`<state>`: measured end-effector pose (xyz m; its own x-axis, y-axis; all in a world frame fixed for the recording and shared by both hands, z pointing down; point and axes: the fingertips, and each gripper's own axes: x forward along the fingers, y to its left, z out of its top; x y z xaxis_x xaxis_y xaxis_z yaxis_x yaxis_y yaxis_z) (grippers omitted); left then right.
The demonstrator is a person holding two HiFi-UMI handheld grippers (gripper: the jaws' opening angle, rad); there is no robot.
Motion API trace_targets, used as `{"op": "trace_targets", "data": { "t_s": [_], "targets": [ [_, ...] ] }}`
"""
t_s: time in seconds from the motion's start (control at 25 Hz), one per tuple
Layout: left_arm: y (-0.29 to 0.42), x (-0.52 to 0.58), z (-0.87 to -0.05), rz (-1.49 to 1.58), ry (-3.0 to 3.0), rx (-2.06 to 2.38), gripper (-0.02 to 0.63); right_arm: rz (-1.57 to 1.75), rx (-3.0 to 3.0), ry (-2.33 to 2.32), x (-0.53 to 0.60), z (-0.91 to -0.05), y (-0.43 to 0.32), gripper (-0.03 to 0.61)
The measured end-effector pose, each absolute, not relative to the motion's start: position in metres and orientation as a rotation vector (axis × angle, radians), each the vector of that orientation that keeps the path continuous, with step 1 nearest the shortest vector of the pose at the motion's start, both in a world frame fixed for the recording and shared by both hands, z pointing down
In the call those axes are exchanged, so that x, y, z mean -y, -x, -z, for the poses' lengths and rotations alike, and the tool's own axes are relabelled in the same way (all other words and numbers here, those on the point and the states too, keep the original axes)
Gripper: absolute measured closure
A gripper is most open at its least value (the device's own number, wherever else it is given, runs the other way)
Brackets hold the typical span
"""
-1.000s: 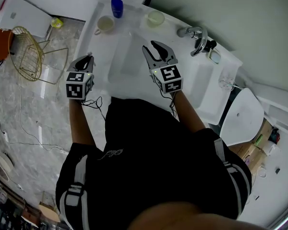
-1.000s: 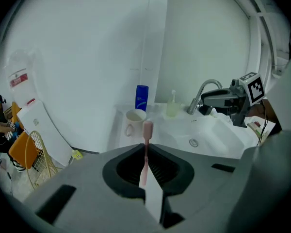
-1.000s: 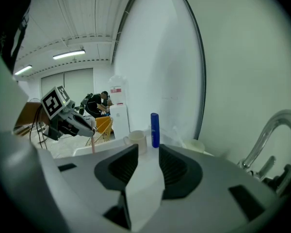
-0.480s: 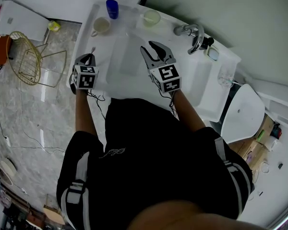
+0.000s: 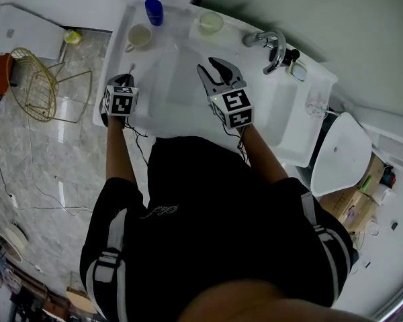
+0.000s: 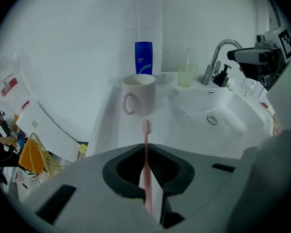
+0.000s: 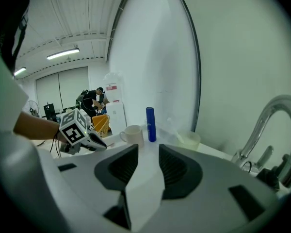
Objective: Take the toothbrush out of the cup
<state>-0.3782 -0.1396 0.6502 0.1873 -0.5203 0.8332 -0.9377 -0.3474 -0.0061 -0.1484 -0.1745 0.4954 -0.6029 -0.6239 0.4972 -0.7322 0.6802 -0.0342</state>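
As the head view looks steeply down over the person's shoulders, the left gripper (image 5: 125, 80) sits at the left edge of the white washbasin (image 5: 188, 109), pinching a slim pink toothbrush (image 5: 131, 68) whose tip pokes out beyond the jaws. That tip points up the frame toward a white handled mug (image 5: 140, 37) and is apart from it, outside the mug. A tall blue bottle (image 5: 154, 11) stands just above the mug, a pale green translucent cup (image 5: 210, 23) sits further right, and a curved chrome tap (image 5: 272, 45) is at the upper right. The right gripper (image 5: 216, 66) hovers over the basin with its jaws spread. A gold wire basket (image 5: 37, 82) stands on the floor at the left.

In the left gripper view, the jaws are pressed onto the toothbrush (image 6: 146, 147), which runs straight up the middle of the frame. Its bristle end finishes just below the mug (image 6: 138, 95). Behind are the bottle (image 6: 143, 57), the green cup (image 6: 186, 75), the tap (image 6: 218, 55) and the basin's drain (image 6: 212, 120). The right gripper (image 6: 242, 57) shows at the upper right.

In the right gripper view, the jaws stand apart with nothing between them. The left gripper (image 7: 101, 147) appears at the left, near the mug (image 7: 132, 135), with the bottle (image 7: 151, 124) and green cup (image 7: 189, 139) beyond.
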Motion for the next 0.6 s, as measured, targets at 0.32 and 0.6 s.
{"op": "trace_targets", "data": {
  "t_s": [0.32, 0.6],
  "targets": [
    [0.381, 0.147, -0.664, -1.005, -1.964, 1.268, 0.588, -0.343, 2.421, -1.075, 0.177, -0.499, 0.145, 0.439],
    [0.396, 0.161, -0.659, -0.933, -1.941, 1.363, 0.469, -0.348, 2.414, -1.072, 0.176, -0.503, 0.146, 0.439]
  ]
}}
